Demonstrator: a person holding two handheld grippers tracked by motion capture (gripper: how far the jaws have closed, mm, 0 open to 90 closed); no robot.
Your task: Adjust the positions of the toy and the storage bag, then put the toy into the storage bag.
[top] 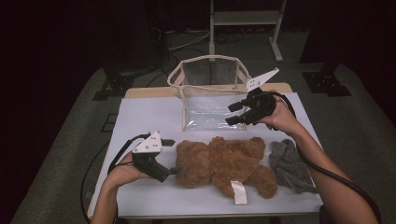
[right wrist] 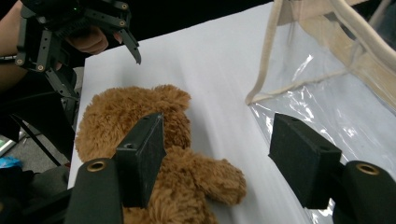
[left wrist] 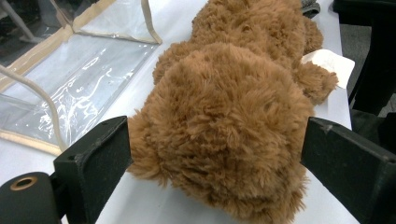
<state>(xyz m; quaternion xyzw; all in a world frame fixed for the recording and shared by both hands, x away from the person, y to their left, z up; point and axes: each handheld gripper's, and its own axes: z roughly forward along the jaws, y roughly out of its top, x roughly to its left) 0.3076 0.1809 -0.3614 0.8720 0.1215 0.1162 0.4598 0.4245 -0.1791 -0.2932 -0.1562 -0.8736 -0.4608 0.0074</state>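
A brown teddy bear [top: 224, 161] lies on the white table [top: 149, 116], head to the left. My left gripper [top: 174, 156] rests low at that head. In the left gripper view its jaws stand wide on either side of the bear's head [left wrist: 224, 93], open, with the fur just brushing the pads. My right gripper [top: 229, 115] hangs above the table in front of a clear plastic bag [top: 210, 93] with beige trim. The right gripper [right wrist: 217, 126] is open and holds nothing, with the bear [right wrist: 121, 116] below on one side and the bag [right wrist: 336, 93] on the other.
A grey cloth [top: 287, 163] lies crumpled at the table's right, next to the bear's legs. A white tag [top: 239, 192] sticks out from the bear toward the front edge. The bag [left wrist: 84, 79] stands upright at the back middle. Dark floor and stands surround the table.
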